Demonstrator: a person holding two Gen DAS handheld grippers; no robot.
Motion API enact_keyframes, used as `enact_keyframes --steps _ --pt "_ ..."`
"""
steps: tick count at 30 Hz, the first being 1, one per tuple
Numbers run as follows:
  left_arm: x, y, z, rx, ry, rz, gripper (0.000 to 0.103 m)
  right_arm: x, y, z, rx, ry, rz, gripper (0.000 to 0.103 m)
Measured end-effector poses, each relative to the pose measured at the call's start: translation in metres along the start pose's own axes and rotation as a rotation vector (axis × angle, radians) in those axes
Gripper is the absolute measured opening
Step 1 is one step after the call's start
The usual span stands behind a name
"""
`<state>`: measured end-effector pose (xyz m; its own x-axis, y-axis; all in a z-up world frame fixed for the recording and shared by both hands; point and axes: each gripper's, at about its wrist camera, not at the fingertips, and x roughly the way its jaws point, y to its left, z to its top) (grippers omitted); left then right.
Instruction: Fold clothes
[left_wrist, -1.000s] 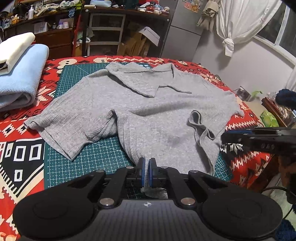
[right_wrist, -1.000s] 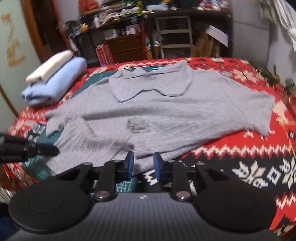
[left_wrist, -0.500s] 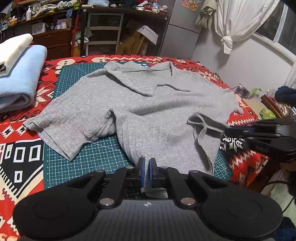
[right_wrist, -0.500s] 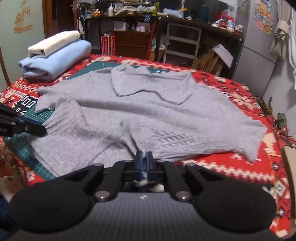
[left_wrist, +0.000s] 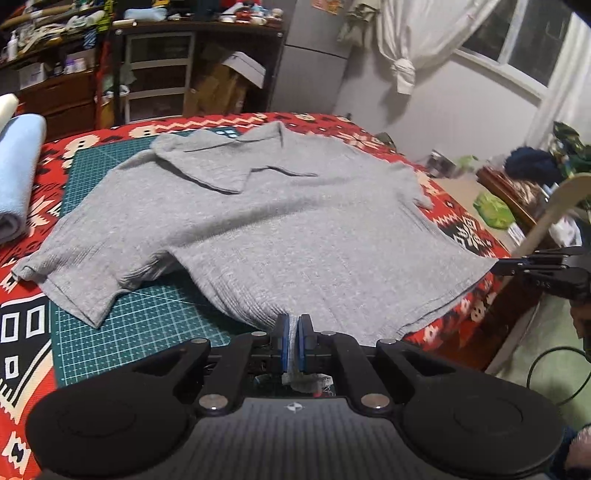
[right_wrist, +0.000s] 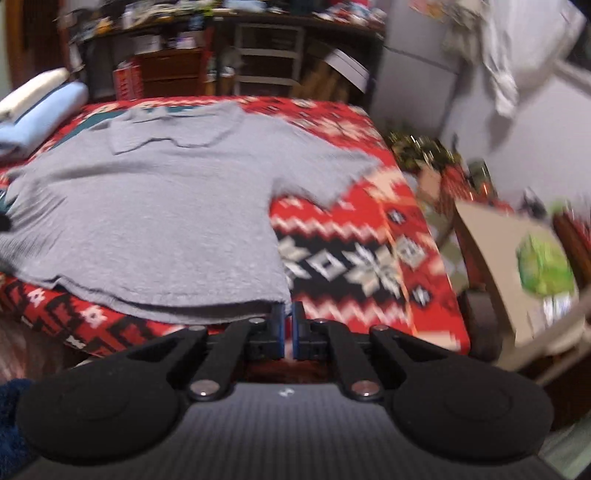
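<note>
Here, ribbed grey knit shirt, gridded green mat

My bed's red patterned blanket carries a green cutting mat at seven o'clock, the grey shirt spread centrally, and folded towels at nine o'clock.

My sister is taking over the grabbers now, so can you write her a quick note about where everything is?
Left gripper: shut on the grey shirt at the middle of its bottom hem.
Right gripper: shut on the hem's right corner, pulled out sideways.
The shirt lies face up across the green mat and red blanket, with the hem stretched flat.
Done: hem spread. Left: every fold.
</note>
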<state>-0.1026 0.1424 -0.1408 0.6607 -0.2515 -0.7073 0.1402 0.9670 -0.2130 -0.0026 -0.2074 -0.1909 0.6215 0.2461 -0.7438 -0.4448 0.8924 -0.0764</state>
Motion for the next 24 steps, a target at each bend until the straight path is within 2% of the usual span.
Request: enact_keyframes --steps 3,5,8,10,12,14,17,21,24 --pt "0.000 0.000 -0.001 -0.001 0.014 -0.003 0.005 0.003 -0.008 -0.011 0.011 0.018 -0.015 0.003" --pt "-0.001 0.002 -0.002 -0.011 0.022 0.001 0.008 0.006 -0.008 -0.018 0.011 0.034 -0.017 0.003" --pt "-0.006 0.008 -0.004 -0.029 0.025 0.009 0.008 0.006 -0.008 -0.019 0.036 0.037 -0.013 0.007" --pt "-0.011 0.013 -0.006 -0.043 0.018 0.019 0.008 0.000 -0.010 -0.019 0.060 0.028 -0.006 0.008" --pt "-0.017 0.018 -0.008 -0.057 0.011 0.032 0.008 -0.009 -0.009 -0.018 0.068 0.003 0.005 0.014" --pt "-0.022 0.024 -0.010 -0.076 0.004 0.047 0.008 -0.018 -0.001 -0.012 0.049 -0.031 0.029 0.014" --pt "-0.026 0.034 -0.014 -0.110 -0.003 0.078 0.008 -0.025 0.024 0.002 -0.020 -0.080 0.104 0.014" --pt "-0.032 0.047 -0.019 -0.172 -0.009 0.116 0.009 -0.020 0.079 0.029 -0.130 -0.110 0.267 0.014" --pt "-0.037 0.055 -0.023 -0.206 -0.014 0.145 0.020 -0.011 0.126 0.046 -0.218 -0.104 0.378 0.014"
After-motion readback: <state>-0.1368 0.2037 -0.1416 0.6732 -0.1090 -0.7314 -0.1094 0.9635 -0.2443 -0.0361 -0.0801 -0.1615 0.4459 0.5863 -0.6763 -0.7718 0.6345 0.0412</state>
